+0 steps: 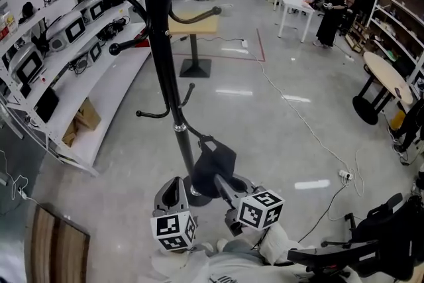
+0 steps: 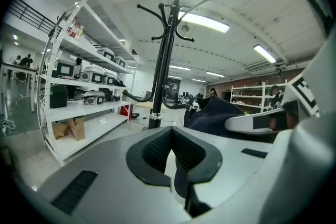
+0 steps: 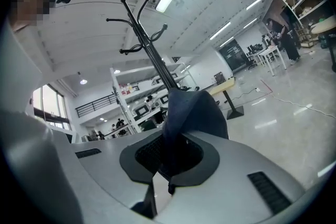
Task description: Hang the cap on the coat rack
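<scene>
Between the right gripper's [image 3: 170, 153] jaws a dark navy cap [image 3: 191, 113] is pinched, with its cloth bunched up past the tips, so that one is clamped on fabric. Just to its left, the left gripper [image 2: 170, 132] is seen with its jaws closed together and nothing caught in them. Right ahead of both, the black coat rack [image 1: 162, 63] pole is planted, with its hooks higher up than the cap. Container-wise, one cardboard box [image 1: 83, 119] is parked on the lowest board of the white shelving [image 1: 99, 86], off to the left of the left gripper; what's inside can't be made out. Label-wise, black-and-white square markers are carried on each gripper's cube [image 1: 260, 209], and any print on the shelf gear [image 1: 73, 26] is too small to be read.
</scene>
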A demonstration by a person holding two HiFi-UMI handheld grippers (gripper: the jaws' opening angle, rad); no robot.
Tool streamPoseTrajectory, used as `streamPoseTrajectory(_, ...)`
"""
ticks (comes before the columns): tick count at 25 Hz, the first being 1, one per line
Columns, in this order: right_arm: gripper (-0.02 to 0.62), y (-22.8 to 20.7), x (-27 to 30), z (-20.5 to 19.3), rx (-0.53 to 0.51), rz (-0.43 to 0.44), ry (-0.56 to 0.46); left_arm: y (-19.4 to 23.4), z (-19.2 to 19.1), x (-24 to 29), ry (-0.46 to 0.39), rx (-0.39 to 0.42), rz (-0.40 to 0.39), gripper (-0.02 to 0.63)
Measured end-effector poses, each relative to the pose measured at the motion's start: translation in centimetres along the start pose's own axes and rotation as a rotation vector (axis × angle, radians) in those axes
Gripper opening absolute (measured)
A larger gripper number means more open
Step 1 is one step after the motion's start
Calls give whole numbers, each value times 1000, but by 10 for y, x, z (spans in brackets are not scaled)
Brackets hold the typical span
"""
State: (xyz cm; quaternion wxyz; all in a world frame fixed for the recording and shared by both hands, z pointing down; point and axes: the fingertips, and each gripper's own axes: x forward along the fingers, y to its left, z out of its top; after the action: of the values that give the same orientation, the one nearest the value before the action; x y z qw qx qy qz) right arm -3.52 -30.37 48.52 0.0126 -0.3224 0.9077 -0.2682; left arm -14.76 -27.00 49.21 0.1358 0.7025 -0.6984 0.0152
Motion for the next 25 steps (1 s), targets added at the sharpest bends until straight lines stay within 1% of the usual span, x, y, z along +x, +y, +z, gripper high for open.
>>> streamPoseTrajectory(7,29,-7,15,1,64,32,7,9,3,2,3,9,34,3)
streamPoseTrajectory(12,29,-16,26,0,128,52,17,16,2,2,4,8,66,3)
streamPoseTrajectory(18,29,-24,32,-2,124,59,29,18,2,3,1,17,98,3)
streamPoseTrajectory(25,29,-37,41,-6,126,54,52,18,-3,9,12,12,116,3)
